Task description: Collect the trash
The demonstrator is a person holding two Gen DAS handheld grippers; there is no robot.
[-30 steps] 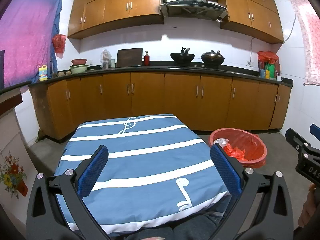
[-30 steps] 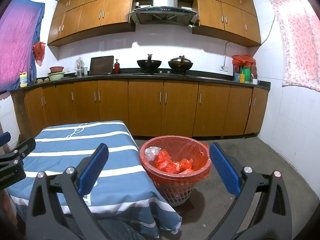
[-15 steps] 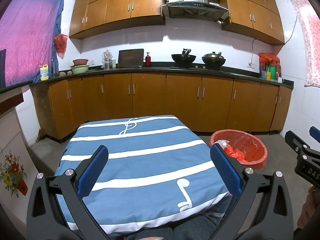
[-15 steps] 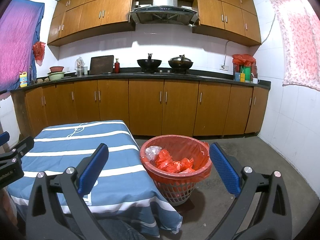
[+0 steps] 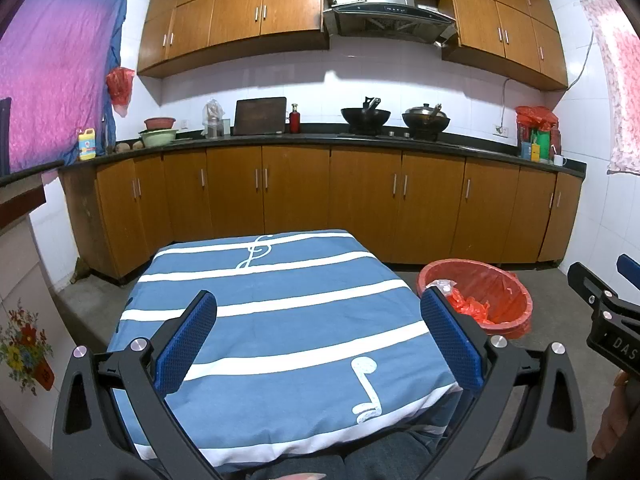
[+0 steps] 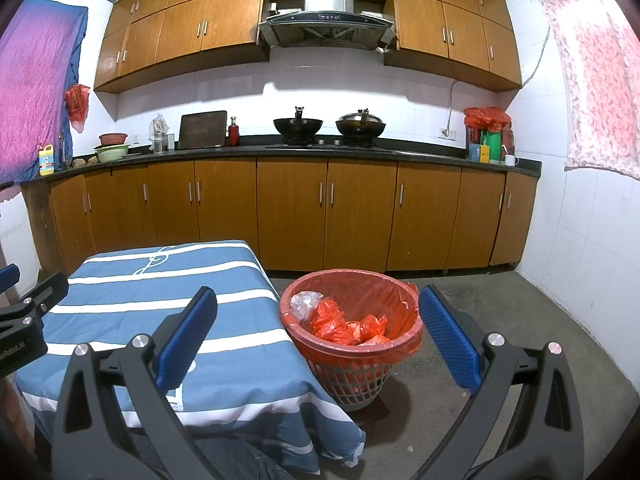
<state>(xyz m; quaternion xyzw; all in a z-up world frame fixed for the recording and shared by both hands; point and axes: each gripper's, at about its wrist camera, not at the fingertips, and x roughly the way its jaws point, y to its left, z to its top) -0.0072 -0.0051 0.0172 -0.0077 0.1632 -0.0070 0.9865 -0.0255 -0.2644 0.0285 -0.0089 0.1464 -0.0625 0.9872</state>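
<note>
A waste basket [image 6: 352, 376] lined with a red bag stands on the floor right of the table; the same basket [image 5: 480, 284] shows in the left wrist view. Inside lie crumpled red bags [image 6: 344, 326] and a clear plastic wrapper [image 6: 302, 304]. The table under a blue and white striped cloth [image 5: 272, 312] carries nothing on top. My left gripper [image 5: 318, 338] hovers open above the cloth's near edge with nothing between its blue pads. My right gripper [image 6: 316, 334] is open too, level with the basket and framing it, holding nothing.
Brown cabinets [image 6: 328, 216] and a dark counter [image 6: 280, 152] with woks, bowls and bottles run along the back wall. Bare concrete floor [image 6: 500, 300] lies right of the basket. A white tiled wall [image 6: 592, 240] closes the right side. A person's knees show below the table edge.
Both views have barely shifted; the left wrist view tilted very slightly. Both grippers stay open and the basket's contents look the same.
</note>
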